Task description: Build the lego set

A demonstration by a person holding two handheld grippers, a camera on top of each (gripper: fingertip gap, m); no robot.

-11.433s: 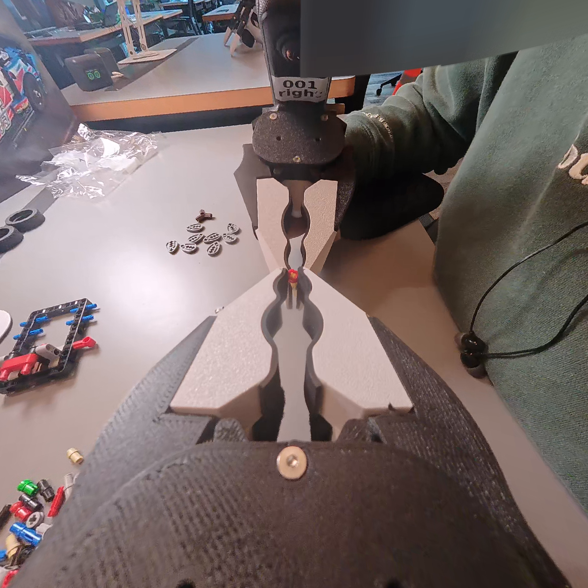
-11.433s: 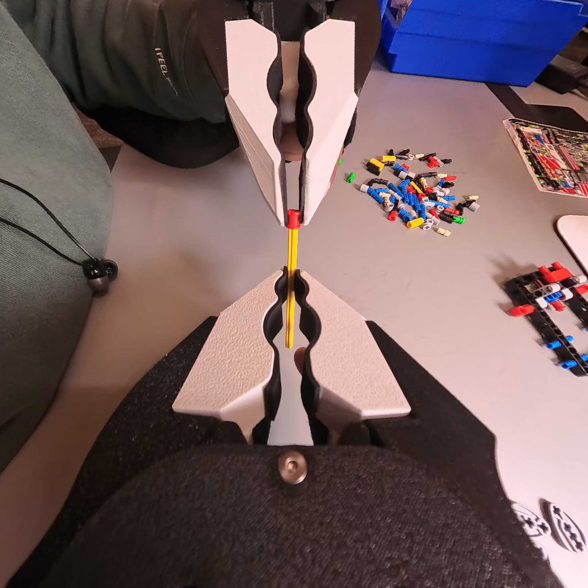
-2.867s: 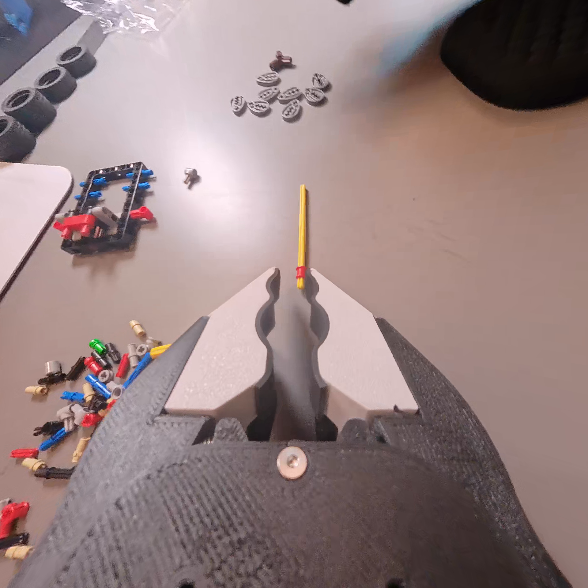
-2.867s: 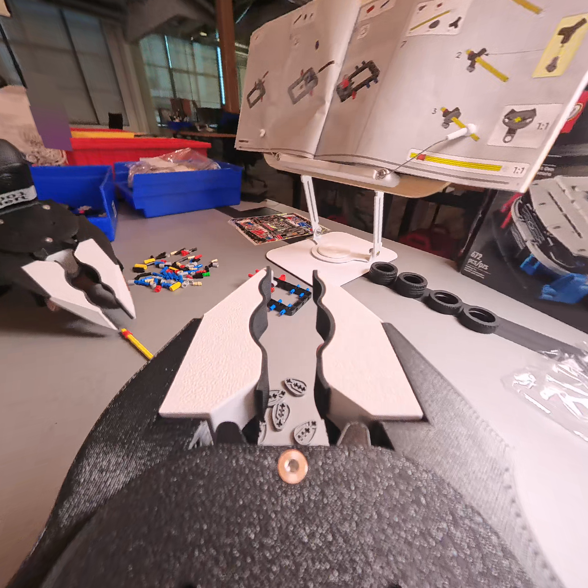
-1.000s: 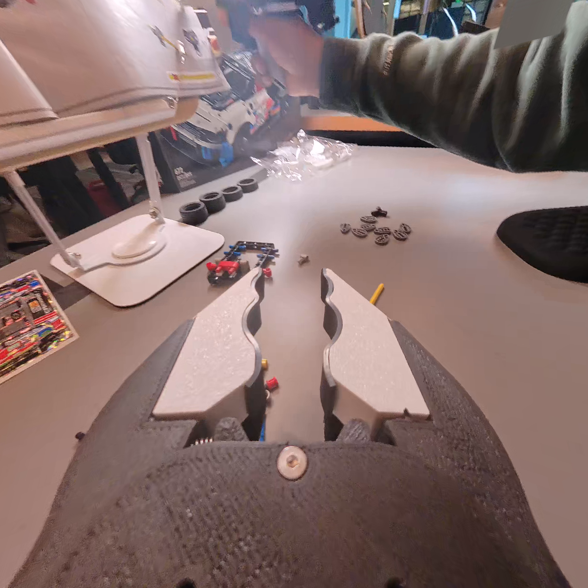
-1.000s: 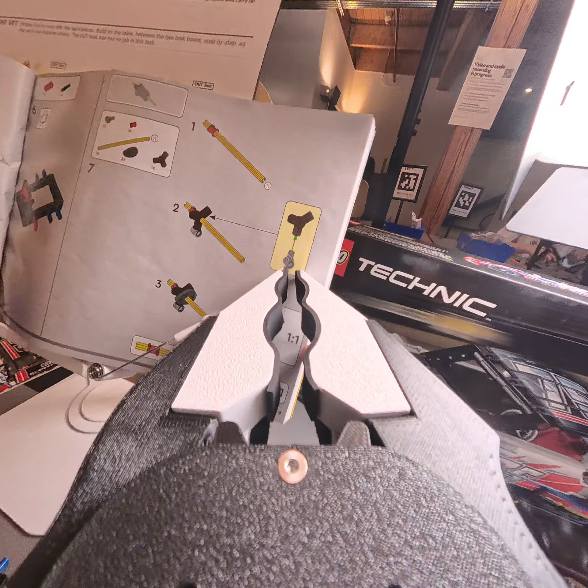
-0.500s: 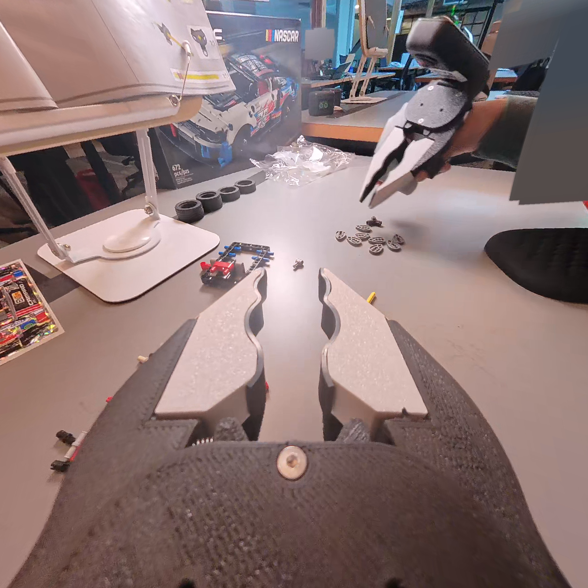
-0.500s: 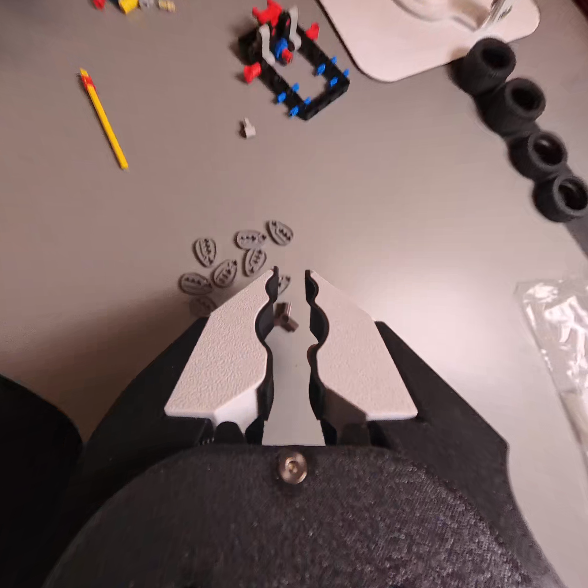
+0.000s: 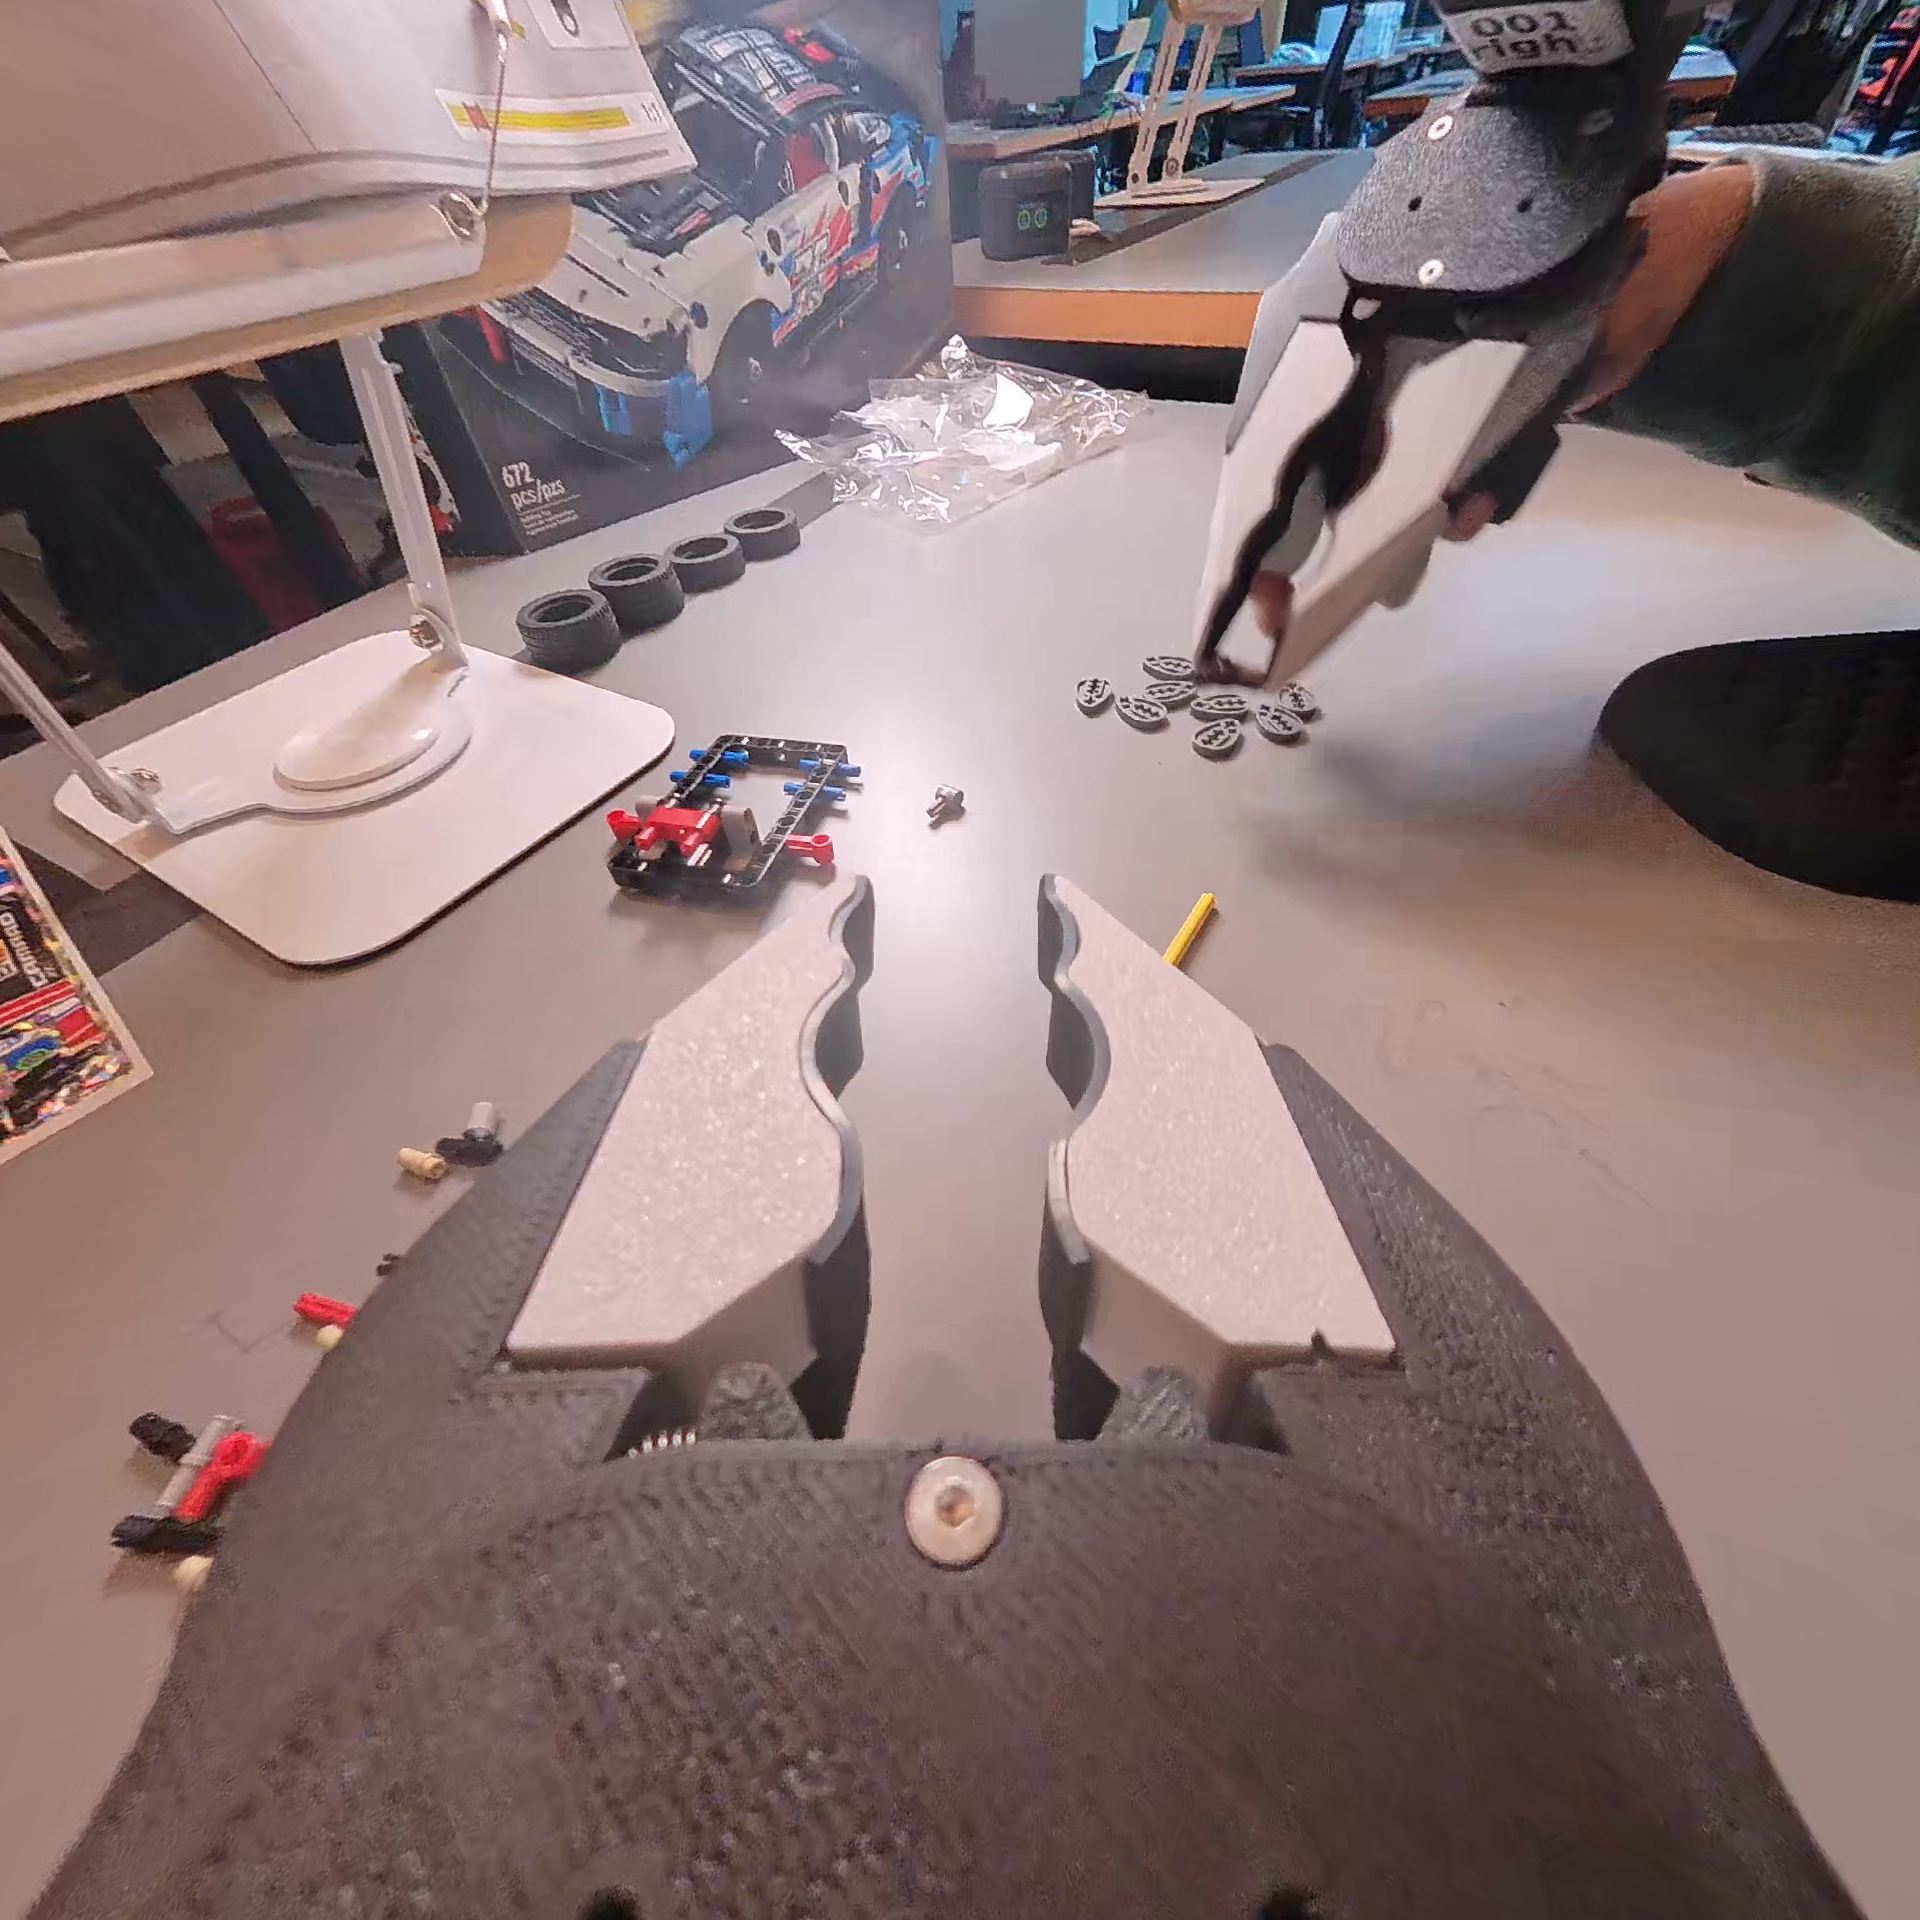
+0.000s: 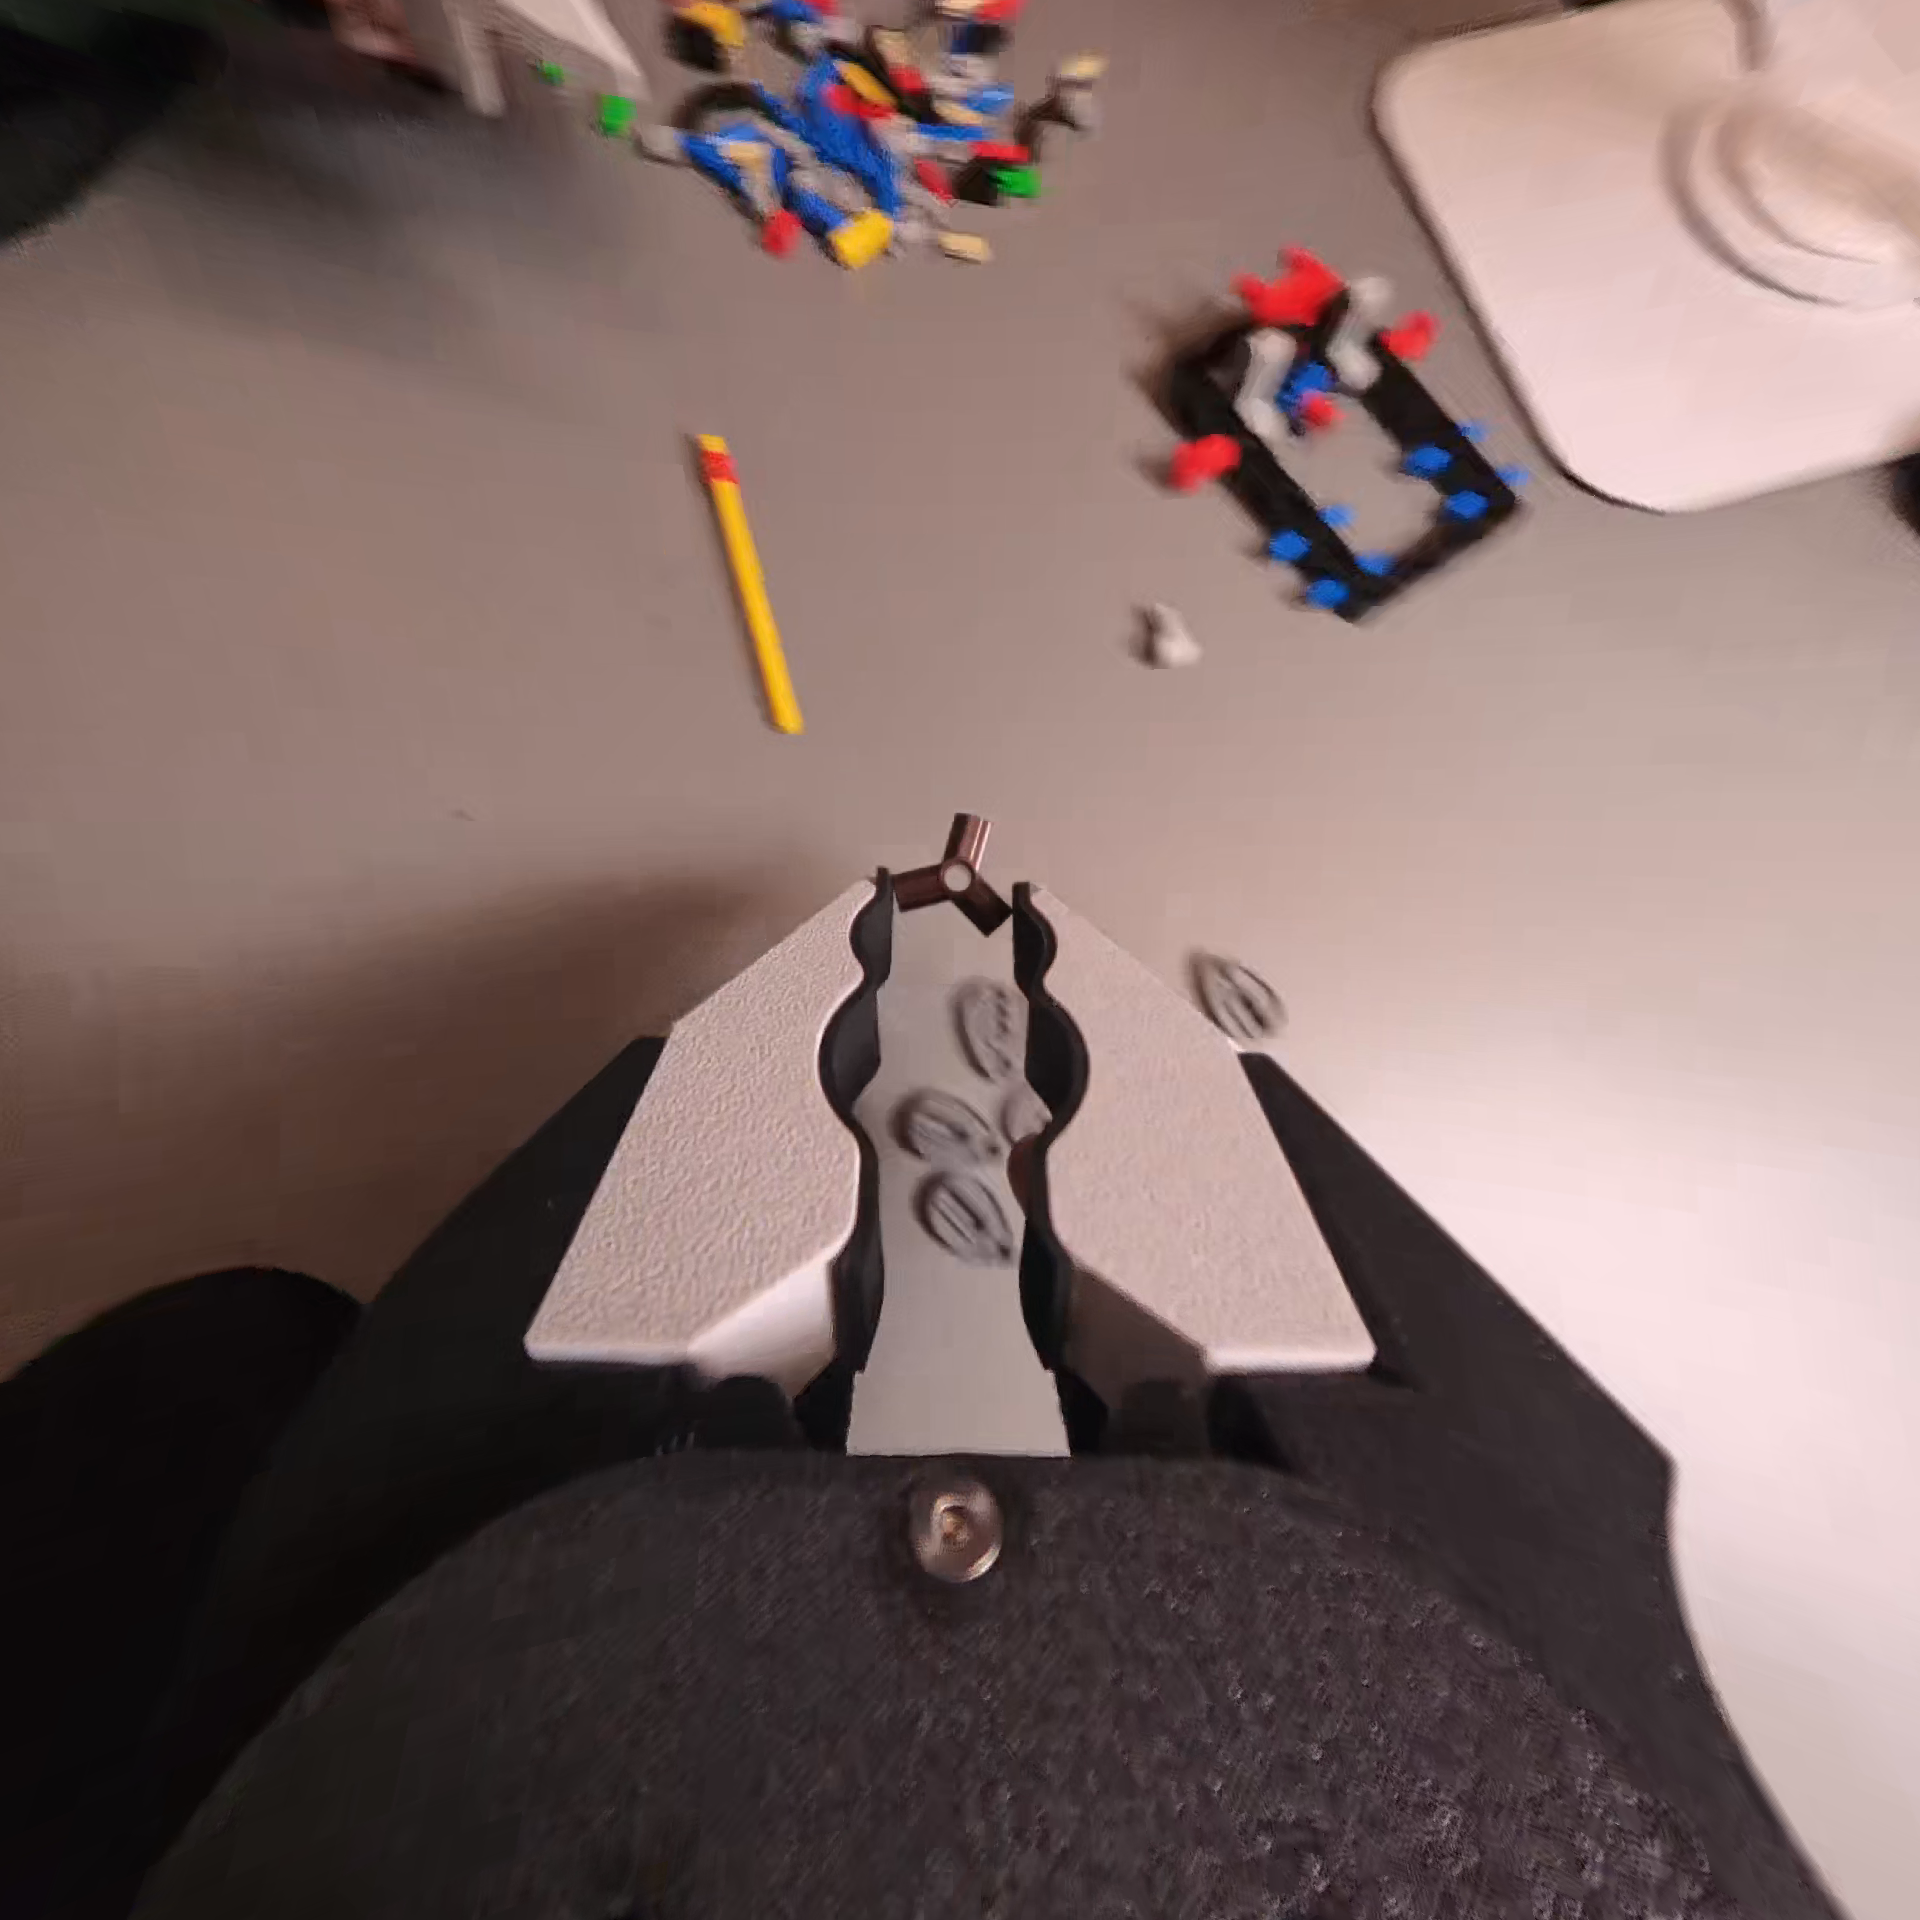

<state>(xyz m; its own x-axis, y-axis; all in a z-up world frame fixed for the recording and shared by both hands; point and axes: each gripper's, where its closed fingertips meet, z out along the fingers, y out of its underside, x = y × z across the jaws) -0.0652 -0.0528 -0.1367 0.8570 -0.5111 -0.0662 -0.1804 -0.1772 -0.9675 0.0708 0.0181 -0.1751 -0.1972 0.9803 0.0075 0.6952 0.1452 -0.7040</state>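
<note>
Two grippers going here: right gripper [image 10: 951, 896] is pinching a brown three-armed connector [image 10: 954, 881] at its jaw tips, left gripper [image 9: 954, 902] is hanging wide open over the table [image 9: 1455, 1091], yellow axle [image 10: 750, 587] is lying loose nearby.

Set box: we see white print low on the front of the dark box [image 9: 582, 457] behind the tyres, and markings on the car pictured on it; we leave the words out.
Gripper label: a white label [image 9: 1527, 31] with dark print sits on the body of the right gripper [image 9: 1242, 665].
Booklet: the open instruction booklet [image 9: 312, 104] on the white stand carries small print, too blurred for us to read.
Sticker sheet: the colourful sheet [image 9: 42, 1029] at the left edge bears lettering.
</note>
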